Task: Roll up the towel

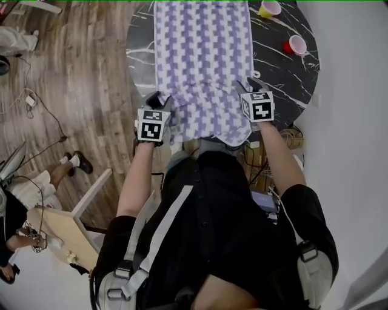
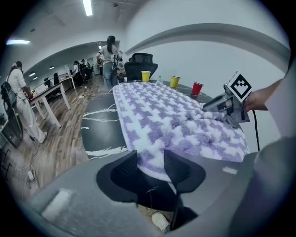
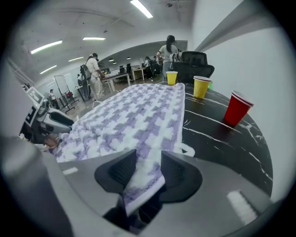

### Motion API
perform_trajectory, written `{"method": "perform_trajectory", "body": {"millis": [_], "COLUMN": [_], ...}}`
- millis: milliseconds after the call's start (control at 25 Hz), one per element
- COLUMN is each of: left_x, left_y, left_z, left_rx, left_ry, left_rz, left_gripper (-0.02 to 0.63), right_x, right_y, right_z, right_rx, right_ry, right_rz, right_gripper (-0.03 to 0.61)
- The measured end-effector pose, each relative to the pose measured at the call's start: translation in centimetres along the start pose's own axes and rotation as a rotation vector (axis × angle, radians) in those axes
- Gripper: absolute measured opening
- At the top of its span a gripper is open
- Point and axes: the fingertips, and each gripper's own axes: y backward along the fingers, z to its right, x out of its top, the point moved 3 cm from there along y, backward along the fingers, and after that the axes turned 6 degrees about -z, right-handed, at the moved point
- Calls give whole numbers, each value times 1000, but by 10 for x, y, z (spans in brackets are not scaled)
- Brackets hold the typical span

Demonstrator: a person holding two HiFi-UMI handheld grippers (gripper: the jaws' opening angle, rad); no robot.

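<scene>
**Item: towel**, purple-and-white check, plush pile.
**Location:** spread lengthwise down the middle of the round black marble-look table, from the 12 o'clock rim to the 6 o'clock rim. The near hem droops over the edge toward the person.
**Handling (judged):** light, soft and limp, with no stiffness. The pile should give the pads good purchase, and it is not fragile. It rumples readily (the near end already lies wrinkled between the two grippers), so an even roll likely needs both corners moving together.
**Hold points:** the near corners. The left gripper, at 7 o'clock, is clenched on the near hem. The right gripper, at 5 o'clock, is clenched on the near right corner, with the cloth pinched and trailing down between its jaws.
**Edges and room:** bare tabletop lies on both sides of the cloth, and the lane toward 12 o'clock is open. A red cup at 2 o'clock and a yellow cup at 1 o'clock stand near the towel's right border.
</scene>
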Motion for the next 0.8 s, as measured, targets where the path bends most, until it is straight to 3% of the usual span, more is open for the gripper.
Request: {"method": "perform_trajectory", "body": {"millis": [320, 560, 800], "left_x": [-15, -26, -56], "left_y": [34, 56, 71], "left_z": [5, 19, 33], "left_rx": [-59, -117, -208], "left_ry": [-15, -27, -8], "left_rz": [76, 115, 89], "left_gripper": [201, 201, 215], "right_x": [-2, -39, -86], "right_y": [36, 72, 98], "right_z": [-16, -36, -48], "right_rx": [-79, -132, -183], "right_ry": [-71, -114, -178], "right_rz": [108, 118, 87], "right_gripper": [175, 179, 187]}}
